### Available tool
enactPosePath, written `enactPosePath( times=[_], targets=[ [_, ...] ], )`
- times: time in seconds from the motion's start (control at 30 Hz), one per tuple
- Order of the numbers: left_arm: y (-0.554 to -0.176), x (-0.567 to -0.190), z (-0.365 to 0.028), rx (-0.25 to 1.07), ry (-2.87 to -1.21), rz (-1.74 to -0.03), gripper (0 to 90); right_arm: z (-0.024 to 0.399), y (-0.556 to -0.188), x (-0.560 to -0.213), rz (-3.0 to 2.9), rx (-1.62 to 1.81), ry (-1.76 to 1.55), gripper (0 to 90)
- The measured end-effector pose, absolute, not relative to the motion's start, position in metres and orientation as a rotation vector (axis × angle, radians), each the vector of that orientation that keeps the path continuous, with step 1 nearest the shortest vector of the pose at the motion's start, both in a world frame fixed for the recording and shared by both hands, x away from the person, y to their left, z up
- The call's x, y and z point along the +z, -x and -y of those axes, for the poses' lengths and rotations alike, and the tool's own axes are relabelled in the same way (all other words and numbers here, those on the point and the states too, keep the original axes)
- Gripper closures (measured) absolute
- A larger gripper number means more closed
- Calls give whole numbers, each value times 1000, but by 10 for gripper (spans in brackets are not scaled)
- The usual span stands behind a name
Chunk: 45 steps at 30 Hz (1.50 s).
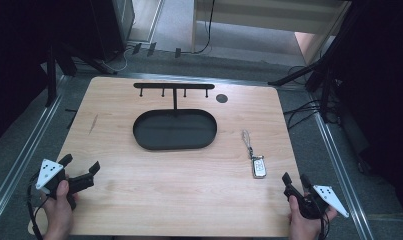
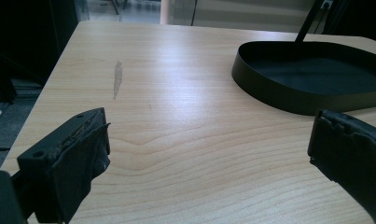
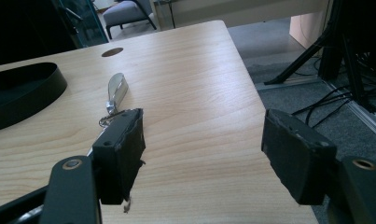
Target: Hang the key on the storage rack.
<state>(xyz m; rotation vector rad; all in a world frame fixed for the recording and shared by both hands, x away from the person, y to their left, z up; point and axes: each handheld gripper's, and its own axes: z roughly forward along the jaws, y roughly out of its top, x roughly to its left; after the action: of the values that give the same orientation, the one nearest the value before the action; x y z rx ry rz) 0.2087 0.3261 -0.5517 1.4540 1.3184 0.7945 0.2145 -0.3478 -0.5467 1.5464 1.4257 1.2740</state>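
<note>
A pale, wood-grained tabletop [image 1: 189, 200] with rounded corners is seen in the high view, its surface smooth and matte, marked by one faint grey streak [image 2: 116, 79] toward its left side. One round dark hole [image 1: 222, 98] is set near the far edge.

At the middle of the far half, one black oval tray [image 1: 175, 145] with a low upright rim is placed; from its far side a thin post rises to a horizontal bar [image 1: 174, 86] from which four short pegs hang. The tray looks like thin dark metal.

One key fob [image 1: 259, 166], small and rectangular with a silvery face, lies flat to the right of the tray and well apart from it. A metal clasp and ring [image 1: 247, 139] extend from it toward the far edge; in the right gripper view the clasp appears shiny and elongated.

Two grippers are held, one in each hand. The left gripper [image 1: 81, 170] is kept at the near-left corner, its jaws spread wide with nothing between them. The right gripper [image 1: 295, 178] is kept at the near-right corner, just near of the fob, its jaws likewise wide apart and empty. Worn black padding is seen on the jaw faces.
</note>
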Motion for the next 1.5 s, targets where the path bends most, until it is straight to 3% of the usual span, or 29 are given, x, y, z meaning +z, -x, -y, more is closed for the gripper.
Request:
enactPosePath(
  times=[0.1,0.13,0.37,0.5,0.9,1.23,1.5],
  targets=[
    [-209,-552,-326,795,-1456,-1319,0,348,-214,-547,-1418,1274,-1551,300],
    [-209,-552,-326,793,-1457,-1318,0,349,-215,-547,-1414,1251,-1563,390],
    [-208,-552,-326,794,-1459,-1316,0,340,-226,-545,-1486,1143,-1550,420],
    [-207,-552,-326,790,-1454,-1309,0,338,-233,-542,-1561,1135,-1534,489],
    [-209,-552,-326,770,-1465,-1308,0,317,-295,-498,-2068,744,-1320,627],
    [-209,-552,-327,760,-1453,-1310,0,294,-351,-475,-2370,470,-1414,543],
    [-208,-552,-328,764,-1452,-1306,0,282,-379,-471,-2405,310,-1581,597]
  ],
)
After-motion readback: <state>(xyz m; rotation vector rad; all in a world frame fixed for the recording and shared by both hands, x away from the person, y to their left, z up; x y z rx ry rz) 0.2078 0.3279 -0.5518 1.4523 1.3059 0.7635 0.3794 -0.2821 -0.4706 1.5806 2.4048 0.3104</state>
